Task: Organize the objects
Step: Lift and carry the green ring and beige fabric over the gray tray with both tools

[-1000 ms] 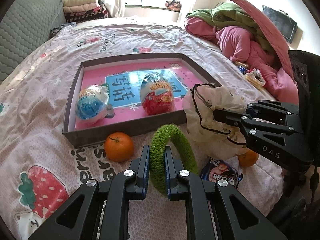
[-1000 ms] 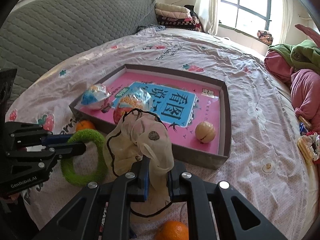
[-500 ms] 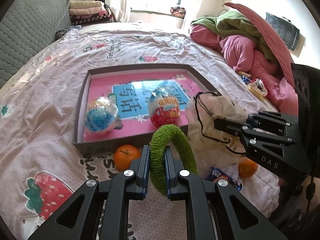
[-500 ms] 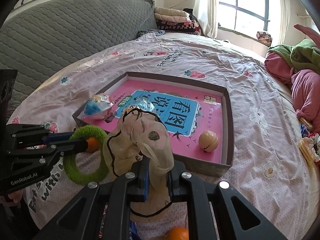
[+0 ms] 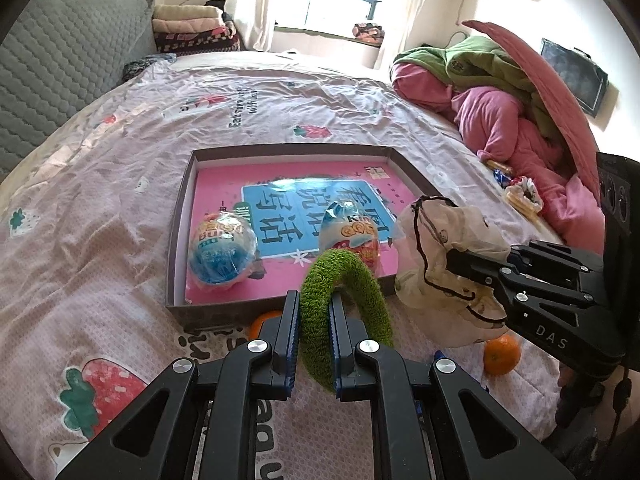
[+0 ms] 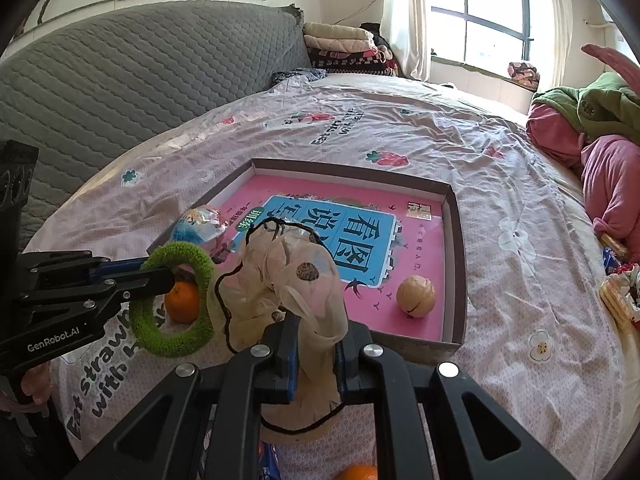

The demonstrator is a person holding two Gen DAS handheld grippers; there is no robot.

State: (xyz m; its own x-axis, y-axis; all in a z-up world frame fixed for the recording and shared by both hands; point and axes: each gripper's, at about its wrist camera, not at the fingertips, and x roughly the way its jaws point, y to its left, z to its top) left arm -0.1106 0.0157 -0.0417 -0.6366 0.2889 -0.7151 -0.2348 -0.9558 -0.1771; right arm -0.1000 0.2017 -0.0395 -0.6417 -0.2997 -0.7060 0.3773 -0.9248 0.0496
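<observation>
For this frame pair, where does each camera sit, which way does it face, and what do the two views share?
Left wrist: on the left gripper, facing down along its fingers at the tray; the fingers pinch the green ring.
Right wrist: on the right gripper, facing the same tray; its fingers clamp the cloth pouch.
Shared: tray, ring, pouch, each other's gripper.

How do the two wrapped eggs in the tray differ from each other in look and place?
The blue egg has a mostly blue and white wrapper; the red egg has a red lower half with a pale top. In the left wrist view the blue egg lies near the tray's left wall, while the red egg lies nearer the middle, partly hidden behind the green ring. Both are shiny foil-wrapped eggs resting on the pink book inside the tray.
</observation>
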